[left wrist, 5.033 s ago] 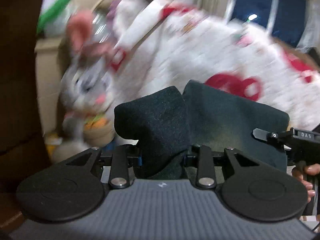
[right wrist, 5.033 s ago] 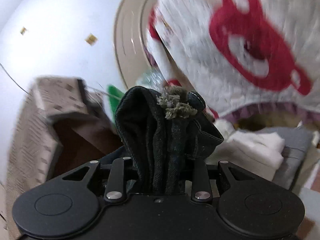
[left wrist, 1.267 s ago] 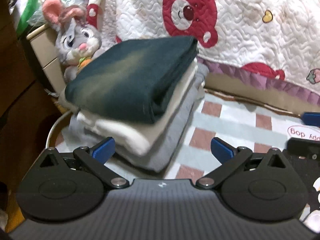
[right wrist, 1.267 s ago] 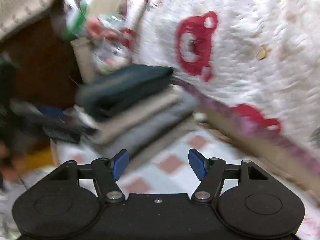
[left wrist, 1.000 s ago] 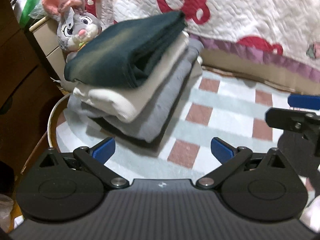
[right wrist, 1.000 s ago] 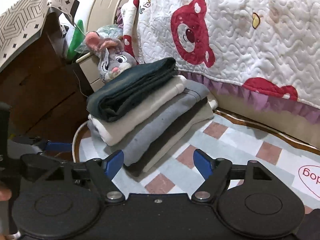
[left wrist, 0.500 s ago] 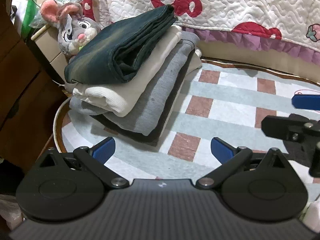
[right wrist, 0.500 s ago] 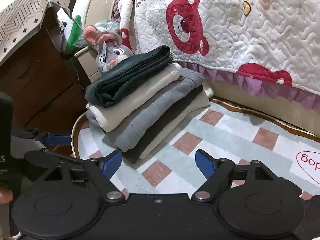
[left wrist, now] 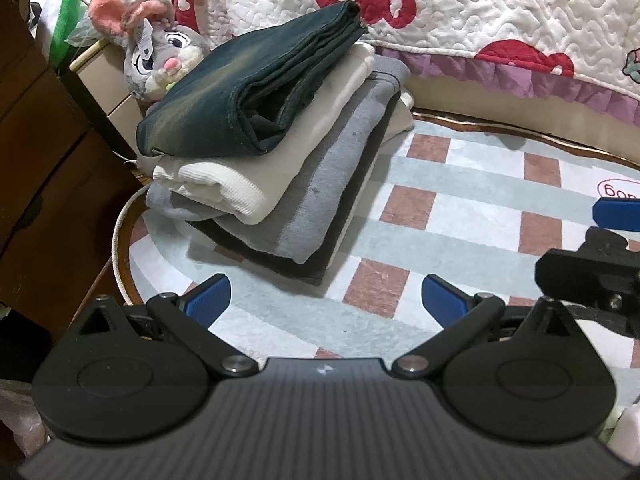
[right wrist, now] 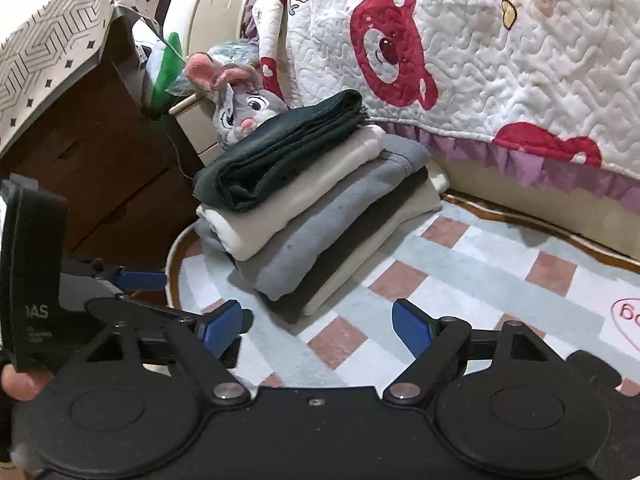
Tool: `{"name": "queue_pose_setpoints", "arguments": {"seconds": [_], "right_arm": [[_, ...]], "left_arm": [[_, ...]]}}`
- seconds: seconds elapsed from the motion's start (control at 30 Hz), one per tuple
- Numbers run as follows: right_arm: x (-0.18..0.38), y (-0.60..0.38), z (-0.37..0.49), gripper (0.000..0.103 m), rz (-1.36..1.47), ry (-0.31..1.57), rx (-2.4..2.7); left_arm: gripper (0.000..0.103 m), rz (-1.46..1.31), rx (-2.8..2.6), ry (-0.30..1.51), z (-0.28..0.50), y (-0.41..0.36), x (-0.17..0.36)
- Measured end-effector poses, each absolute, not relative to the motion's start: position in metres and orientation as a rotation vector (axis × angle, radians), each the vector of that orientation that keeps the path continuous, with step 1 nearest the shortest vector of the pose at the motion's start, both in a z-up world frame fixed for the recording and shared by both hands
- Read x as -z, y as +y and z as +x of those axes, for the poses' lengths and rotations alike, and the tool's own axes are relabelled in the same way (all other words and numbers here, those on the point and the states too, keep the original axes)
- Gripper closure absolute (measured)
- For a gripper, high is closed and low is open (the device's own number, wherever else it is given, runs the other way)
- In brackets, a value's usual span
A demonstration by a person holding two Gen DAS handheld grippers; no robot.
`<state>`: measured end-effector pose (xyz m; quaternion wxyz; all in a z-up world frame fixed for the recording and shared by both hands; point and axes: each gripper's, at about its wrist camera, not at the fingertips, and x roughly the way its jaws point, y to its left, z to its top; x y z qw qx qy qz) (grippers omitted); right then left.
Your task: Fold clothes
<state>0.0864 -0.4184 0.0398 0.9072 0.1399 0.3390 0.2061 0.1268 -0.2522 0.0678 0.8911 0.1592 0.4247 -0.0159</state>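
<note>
Left tool (left wrist: 324,300) and right tool (right wrist: 318,326) both gape wide, empty, above the checked rug (left wrist: 472,208), clear of the folded clothes stack (left wrist: 280,152).

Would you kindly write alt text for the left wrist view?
A stack of folded clothes, a dark green garment on top, sits on a checked rug beside a quilted bedspread. The left gripper is open and empty in front; a plush rabbit sits behind.

Floor: checked rug (left wrist: 472,184) is lying flat.
Bed: bear-print quilt (right wrist: 500,60) is hanging down.
Left side: brown wooden cabinet (left wrist: 44,184) is standing beside the rug.
</note>
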Motion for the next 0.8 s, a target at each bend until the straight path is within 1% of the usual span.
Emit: {"name": "queue_pose_setpoints", "arguments": {"seconds": [0.23, 0.4, 0.8], "right_arm": [[-0.039, -0.418, 0.086, 0.017, 0.293, 0.712, -0.435], [-0.039, -0.419, 0.085, 0.017, 0.347, 0.727, -0.472], [-0.039, -0.414, 0.081, 0.017, 0.283, 0.721, -0.466]], "left_arm": [[0.0, 0.344, 0.038, 0.895, 0.127, -0.256, -0.065], [0.0, 0.348, 0.05, 0.897, 0.125, -0.259, -0.063], [0.0, 0.373, 0.054, 0.9, 0.123, -0.261, -0.059]]}}
